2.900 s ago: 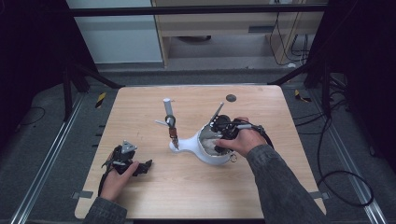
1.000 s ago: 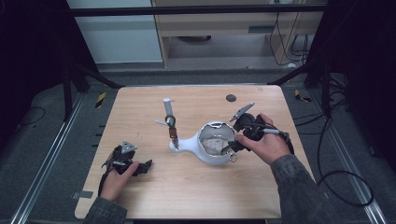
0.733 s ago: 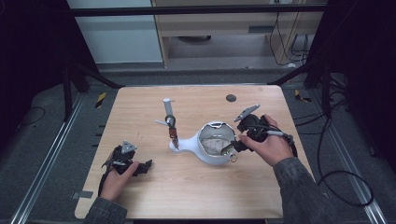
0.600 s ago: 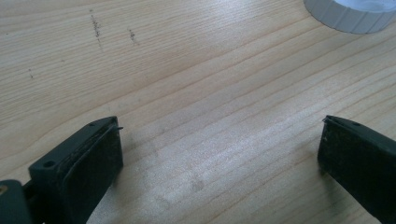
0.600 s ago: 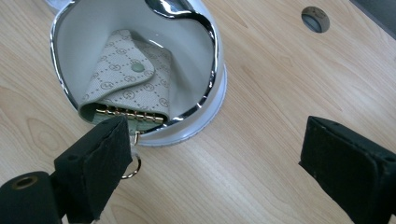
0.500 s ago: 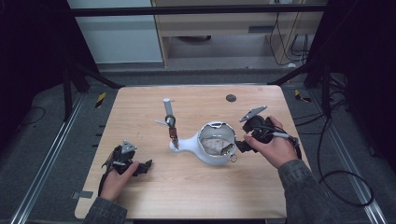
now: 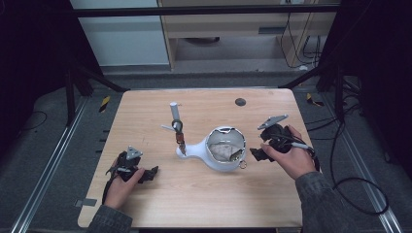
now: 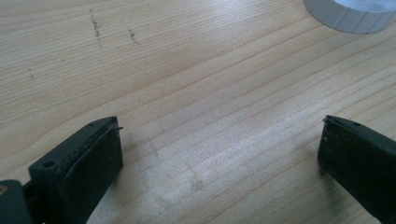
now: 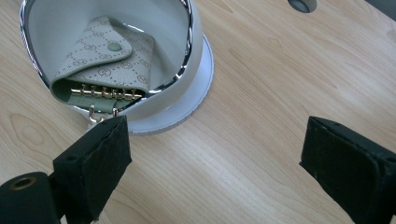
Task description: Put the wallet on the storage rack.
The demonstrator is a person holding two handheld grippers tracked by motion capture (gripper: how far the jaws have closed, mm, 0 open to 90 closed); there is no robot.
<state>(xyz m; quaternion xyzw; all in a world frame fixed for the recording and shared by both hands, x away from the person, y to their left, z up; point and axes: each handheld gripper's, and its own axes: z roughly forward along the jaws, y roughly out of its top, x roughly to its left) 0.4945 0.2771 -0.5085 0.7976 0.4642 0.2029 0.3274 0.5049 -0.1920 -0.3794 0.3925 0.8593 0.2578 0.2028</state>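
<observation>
Desk [image 7: 204, 194]: a pale wooden top is sitting on grey floor, with dark frame bars around it.
White bowl [image 7: 221, 149]: it is standing near the desk's middle, its spout-like handle pointing toward the left claw's side.
Key pouch [image 9: 105, 63]: patterned, with gold hooks, it is lying inside the white bowl.
Upright stand [image 7: 176, 127]: it is standing just beside the white bowl's handle tip.
Right claw [image 9: 215, 158]: it is hovering just beside the white bowl's rim, jaws spread wide and gripping nothing.
Left claw [image 8: 219, 154]: it is resting well apart from the white bowl, jaws gaping over bare wood, empty.
Dark disc [image 7: 240, 102]: it is lying beyond the white bowl, near the far edge.
</observation>
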